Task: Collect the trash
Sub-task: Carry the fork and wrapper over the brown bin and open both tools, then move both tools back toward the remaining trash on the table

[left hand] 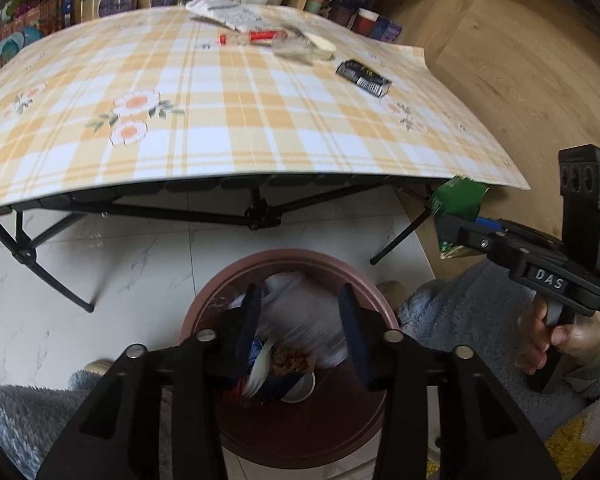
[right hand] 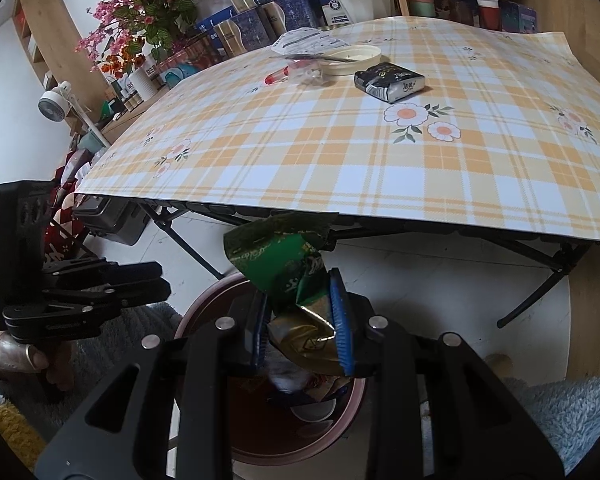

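A round brown trash bin (left hand: 220,292) stands on the floor below the table edge, with a paper cup, food scraps and wrappers inside. My left gripper (left hand: 300,320) hovers over it, open; a blurred white piece of plastic (left hand: 304,312) lies loose between its fingers, above the bin's contents. My right gripper (right hand: 300,308) is shut on a crumpled green and gold snack wrapper (right hand: 280,264), held above the bin's (right hand: 196,312) rim. The left wrist view shows that gripper (left hand: 454,228) and the wrapper (left hand: 458,200) at the right.
A folding table with a plaid floral cloth (left hand: 220,120) carries a black tissue pack (left hand: 364,78), a white lid (left hand: 320,42), a red-capped item (left hand: 256,36), clear plastic and paper (left hand: 228,12). Boxes and flowers (right hand: 132,12) line the far side. The person's fluffy sleeves flank the bin.
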The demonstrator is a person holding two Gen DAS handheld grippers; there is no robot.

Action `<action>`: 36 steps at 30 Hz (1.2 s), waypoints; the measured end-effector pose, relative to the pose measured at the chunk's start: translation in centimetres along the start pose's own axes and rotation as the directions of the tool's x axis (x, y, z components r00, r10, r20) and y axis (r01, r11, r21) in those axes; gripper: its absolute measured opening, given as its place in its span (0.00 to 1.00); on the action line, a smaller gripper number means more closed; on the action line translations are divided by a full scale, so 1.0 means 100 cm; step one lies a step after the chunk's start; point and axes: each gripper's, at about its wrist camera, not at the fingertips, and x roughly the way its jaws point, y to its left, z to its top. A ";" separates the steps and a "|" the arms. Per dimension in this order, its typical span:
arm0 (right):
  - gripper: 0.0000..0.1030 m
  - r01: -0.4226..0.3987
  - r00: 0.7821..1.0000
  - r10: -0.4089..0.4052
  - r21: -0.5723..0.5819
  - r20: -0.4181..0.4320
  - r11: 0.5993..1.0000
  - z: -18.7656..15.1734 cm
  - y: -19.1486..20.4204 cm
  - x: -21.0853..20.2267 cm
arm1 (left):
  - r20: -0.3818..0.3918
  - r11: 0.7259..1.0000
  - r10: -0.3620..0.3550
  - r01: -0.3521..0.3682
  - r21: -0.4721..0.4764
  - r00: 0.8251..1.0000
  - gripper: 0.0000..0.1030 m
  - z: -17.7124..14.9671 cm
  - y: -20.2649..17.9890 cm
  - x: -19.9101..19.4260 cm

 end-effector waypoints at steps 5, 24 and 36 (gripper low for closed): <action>0.29 -0.002 1.000 0.002 -0.020 -0.007 1.000 -0.001 0.004 0.001 | 0.076 1.000 0.010 -0.008 -0.023 0.997 0.54 0.004 0.004 -0.017; 0.30 -0.013 0.995 -0.006 -0.185 -0.099 0.983 -0.012 0.039 0.020 | 0.506 0.941 0.330 -0.318 -0.114 0.797 0.94 0.001 0.029 -0.142; 0.32 -0.013 0.983 -0.033 -0.248 -0.181 0.969 -0.023 0.050 0.036 | 0.458 0.939 0.324 -0.342 -0.048 0.828 0.94 -0.002 0.020 -0.125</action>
